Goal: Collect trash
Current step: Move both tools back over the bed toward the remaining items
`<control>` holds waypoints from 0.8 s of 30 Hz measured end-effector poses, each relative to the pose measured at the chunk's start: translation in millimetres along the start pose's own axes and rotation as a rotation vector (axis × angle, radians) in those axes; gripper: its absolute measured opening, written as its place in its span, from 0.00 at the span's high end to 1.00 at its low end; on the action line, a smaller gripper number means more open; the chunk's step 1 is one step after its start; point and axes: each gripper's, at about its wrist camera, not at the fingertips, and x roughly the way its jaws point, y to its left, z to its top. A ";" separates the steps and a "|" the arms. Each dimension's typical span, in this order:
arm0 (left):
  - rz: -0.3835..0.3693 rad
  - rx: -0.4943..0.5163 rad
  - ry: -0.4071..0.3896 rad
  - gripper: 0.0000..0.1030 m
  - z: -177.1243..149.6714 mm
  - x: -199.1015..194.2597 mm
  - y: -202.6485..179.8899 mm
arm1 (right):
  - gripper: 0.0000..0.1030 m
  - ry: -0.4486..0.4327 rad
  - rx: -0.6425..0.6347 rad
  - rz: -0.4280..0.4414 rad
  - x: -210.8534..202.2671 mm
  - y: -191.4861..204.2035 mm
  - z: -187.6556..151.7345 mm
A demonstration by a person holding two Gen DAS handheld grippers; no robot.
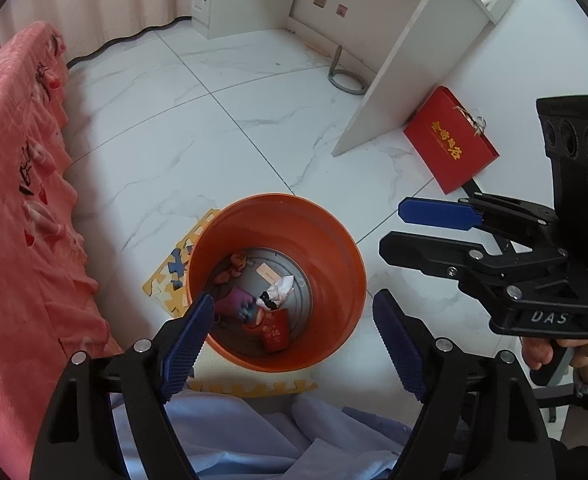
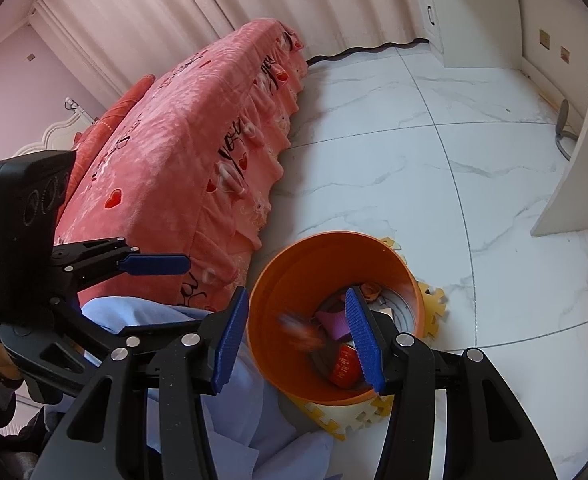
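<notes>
An orange bin (image 1: 334,248) stands on a yellow foam mat on the floor; it also shows in the right wrist view (image 2: 277,280). Inside lie several trash pieces: a red packet (image 1: 274,330), a white crumpled paper (image 1: 279,289), a purple piece (image 1: 235,300). My left gripper (image 1: 294,344) is open and empty above the bin's near rim. My right gripper (image 2: 298,340) is open above the bin, and a blurred reddish piece (image 2: 300,330) falls between its fingers. The right gripper also shows in the left wrist view (image 1: 394,228), open.
A bed with a pink cover (image 1: 17,220) runs along the left. A red gift bag (image 1: 450,140) leans by a white desk panel (image 1: 390,80). The yellow foam mat (image 2: 434,304) lies under the bin. Light blue cloth (image 1: 253,436) is right below the grippers.
</notes>
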 end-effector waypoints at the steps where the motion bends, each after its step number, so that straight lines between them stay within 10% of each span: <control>1: 0.000 -0.005 -0.005 0.21 0.3 -1.5 0.1 | 0.50 -0.001 -0.003 0.005 -0.9 2.6 0.2; 24: 0.229 -0.259 -0.168 0.11 -89.8 -121.7 55.7 | 0.43 0.012 -0.261 0.169 -14.1 143.5 3.6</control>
